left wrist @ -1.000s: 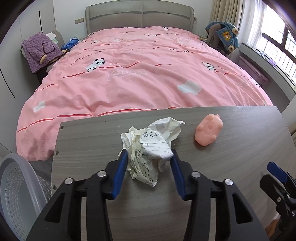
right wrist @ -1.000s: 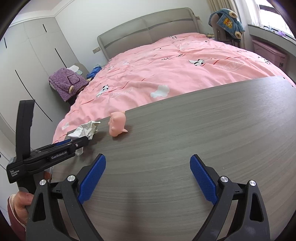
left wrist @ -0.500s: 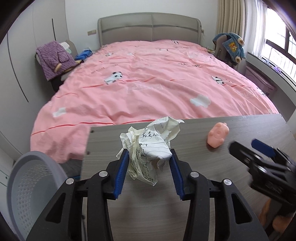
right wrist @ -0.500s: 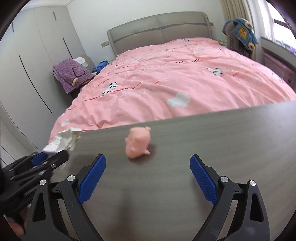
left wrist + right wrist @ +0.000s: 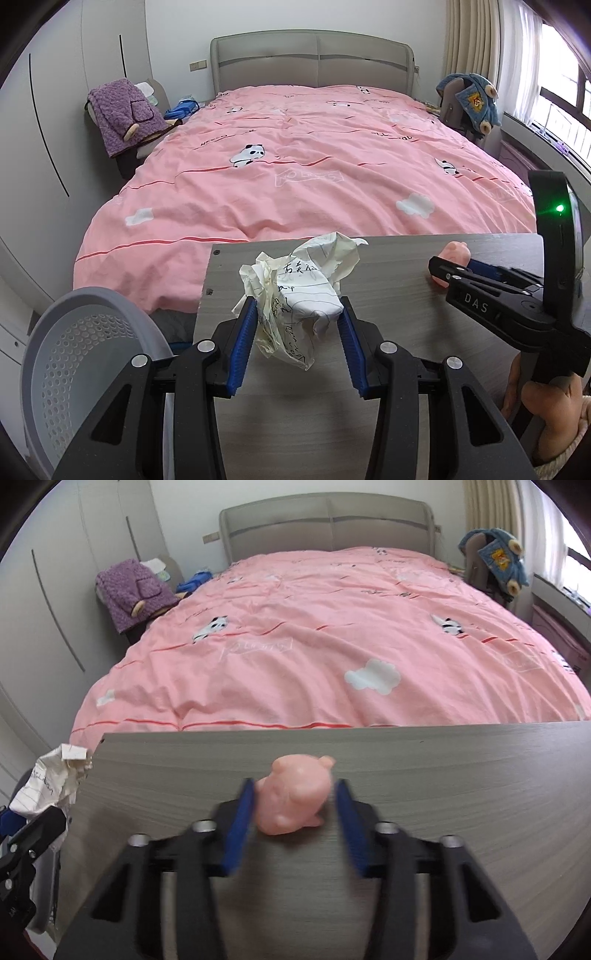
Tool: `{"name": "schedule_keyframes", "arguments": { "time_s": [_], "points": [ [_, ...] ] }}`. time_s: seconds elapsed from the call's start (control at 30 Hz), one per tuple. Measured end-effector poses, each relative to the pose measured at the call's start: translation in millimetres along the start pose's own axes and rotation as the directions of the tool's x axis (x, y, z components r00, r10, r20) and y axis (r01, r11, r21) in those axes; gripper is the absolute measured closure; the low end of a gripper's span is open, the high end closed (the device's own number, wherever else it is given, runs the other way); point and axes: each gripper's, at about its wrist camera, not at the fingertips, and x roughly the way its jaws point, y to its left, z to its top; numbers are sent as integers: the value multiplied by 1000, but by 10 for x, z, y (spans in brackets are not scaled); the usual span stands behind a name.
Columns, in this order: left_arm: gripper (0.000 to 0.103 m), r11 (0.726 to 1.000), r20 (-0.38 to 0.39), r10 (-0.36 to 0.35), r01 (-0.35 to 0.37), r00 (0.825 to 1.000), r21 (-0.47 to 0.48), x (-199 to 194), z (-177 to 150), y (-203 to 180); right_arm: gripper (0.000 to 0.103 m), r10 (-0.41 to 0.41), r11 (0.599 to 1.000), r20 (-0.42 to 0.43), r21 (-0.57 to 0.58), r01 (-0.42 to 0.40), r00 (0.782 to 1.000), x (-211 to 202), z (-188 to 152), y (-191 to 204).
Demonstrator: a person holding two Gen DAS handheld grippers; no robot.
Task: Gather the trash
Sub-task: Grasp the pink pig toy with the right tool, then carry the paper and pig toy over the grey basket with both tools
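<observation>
Left wrist view: the left hand-held gripper point(image 5: 297, 332) pinches the crumpled paper point(image 5: 299, 291) between its blue pads; the sheet's lower folds hang over the grey worktop point(image 5: 388, 266), hiding part of the near left corner. At lower left the perforated grey basket point(image 5: 85, 354) is cut off by the frame edge. The pink pig toy point(image 5: 456, 254) is mostly hidden behind the right hand-held gripper point(image 5: 454, 271), which has swung in from the right edge since a second ago. The paper has been carried leftward, toward the worktop's corner above the basket.

Right wrist view: the fingers are motion-blurred. The right hand-held gripper point(image 5: 295, 805) has just been closing from wide open, and its pads flank the pink pig toy point(image 5: 295, 797); whether both pads press it I cannot tell. The toy sits near the worktop's point(image 5: 461, 782) far edge, with the pink bed point(image 5: 332, 635) beyond. The crumpled paper point(image 5: 55, 779) shows at far left, past the worktop's corner, in the left hand-held gripper point(image 5: 22, 834), which is partly cropped.
</observation>
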Motion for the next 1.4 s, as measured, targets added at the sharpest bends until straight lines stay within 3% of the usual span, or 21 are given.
{"name": "schedule_keyframes", "arguments": {
  "time_s": [0.47,0.9,1.4],
  "points": [
    [60,999,29,28,-27,999,-40,-335,-199,278,66,85,996,60,-31,-84,995,-542,-319,382],
    [60,988,60,102,-95,993,-122,-758,-638,918,66,190,977,74,-109,-181,979,-908,-591,1090],
    [60,948,-12,221,-217,975,-234,-803,-995,1804,66,348,896,-22,-286,-339,937,-812,-684,2176]
  ]
}}
